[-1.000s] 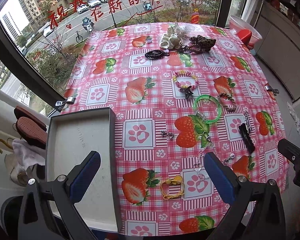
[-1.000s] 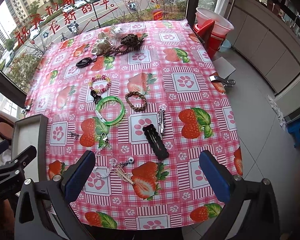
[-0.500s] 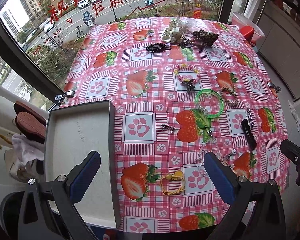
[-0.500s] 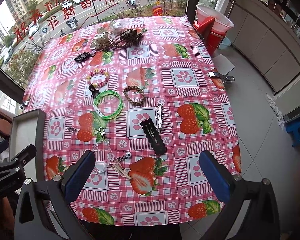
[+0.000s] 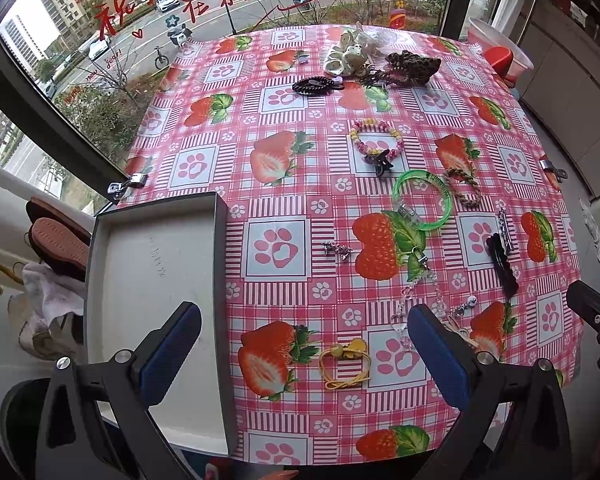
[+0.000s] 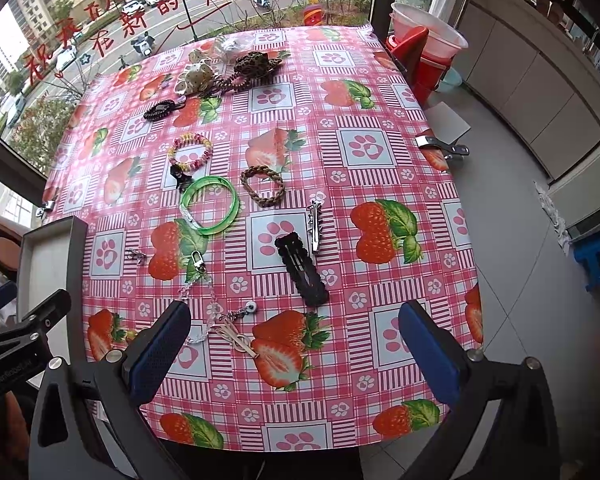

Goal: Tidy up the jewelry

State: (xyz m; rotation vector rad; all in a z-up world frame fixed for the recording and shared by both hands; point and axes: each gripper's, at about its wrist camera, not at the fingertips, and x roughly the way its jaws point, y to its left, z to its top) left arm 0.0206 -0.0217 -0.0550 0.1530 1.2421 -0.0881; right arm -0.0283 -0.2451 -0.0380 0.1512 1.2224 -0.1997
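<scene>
The left gripper (image 5: 304,344) is hovering above the near edge of the table covered in a pink checked strawberry-and-paw-print oilcloth (image 5: 278,204), its blue-padded fingers (image 5: 170,346) spread wide with nothing between them, one finger hanging over the shallow grey rectangular tray (image 5: 152,264) at the table's near left corner and the other over a clear beaded chain with a metal clasp (image 5: 420,280). A yellow elastic hair tie (image 5: 345,366) is lying on the cloth between the two fingers. The right gripper (image 6: 296,344) is likewise hanging level above the near edge, its blue pads (image 6: 428,350) also set far apart and holding nothing. Ahead of it a black scalloped snap hair clip (image 6: 302,268) is lying just beside a silver toothed metal clip (image 6: 314,226). Farther in, a translucent green plastic bangle (image 6: 210,204) is resting near a brown braided cord bracelet (image 6: 262,186), and a pastel beaded bracelet (image 6: 190,156) is touching a small black claw clip (image 6: 180,176). A black coiled hair tie (image 6: 162,110), a cream polka-dot scrunchie (image 6: 194,76) and a leopard-print fabric scrunchie (image 6: 256,63) are sitting at the far side by the window.
</scene>
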